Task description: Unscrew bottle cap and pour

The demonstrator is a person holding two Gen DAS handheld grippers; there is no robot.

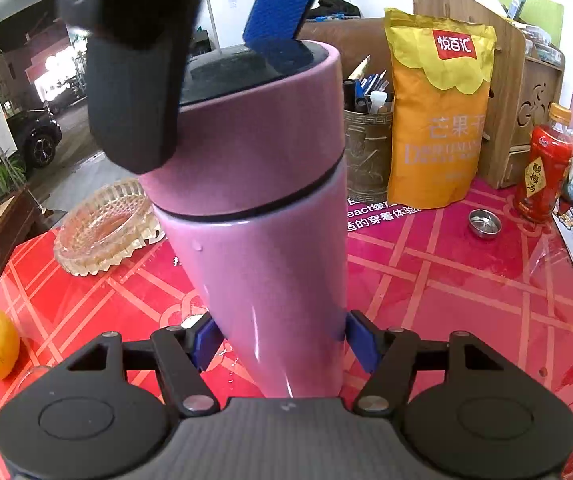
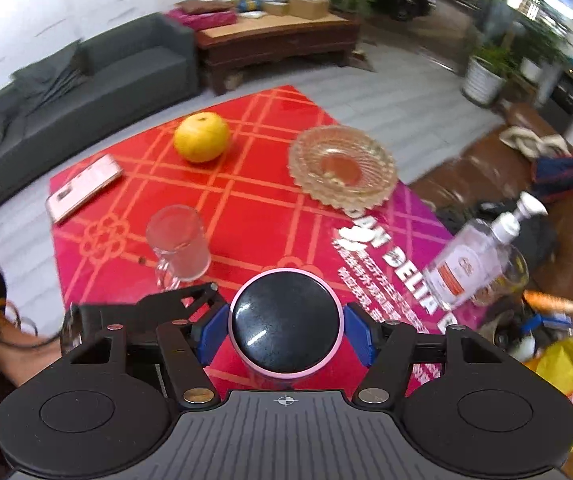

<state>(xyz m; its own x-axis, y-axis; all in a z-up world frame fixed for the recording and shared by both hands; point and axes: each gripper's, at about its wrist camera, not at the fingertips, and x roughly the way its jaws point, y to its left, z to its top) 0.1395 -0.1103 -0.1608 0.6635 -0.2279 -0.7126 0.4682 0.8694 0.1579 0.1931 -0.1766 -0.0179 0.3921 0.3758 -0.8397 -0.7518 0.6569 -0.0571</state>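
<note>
The left claw (image 1: 278, 340) reaches in level from the side and pinches the lower body of the pink bottle (image 1: 270, 264), one blue pad pressed on each flank. The bottle stands upright on the bench (image 1: 466, 280), its long axis vertical, cap (image 1: 254, 140) on top — a dark seam shows where cap meets body.

The right claw (image 2: 285, 338) comes down from above, pointing at the bench, and its blue pads sit against opposite sides of the cap (image 2: 285, 322), gripping it; from this view the cap's dark round top with its pink rim fills the space between the fingers. In the left view the same claw shows as a black finger and a blue pad lying over the cap's rim.

Just beyond the bottle on the red cloth stands a glass mug (image 2: 178, 246). Farther out lie an orange (image 2: 202, 136) and a cut-glass ashtray (image 2: 342, 164), with a phone (image 2: 82, 188) by the far left edge — and a pump bottle (image 2: 478, 256) at the right edge. On the other side of the bench stand a yellow snack bag (image 1: 438, 108), a pen holder (image 1: 368, 152) and a small steel cup (image 1: 485, 223).
</note>
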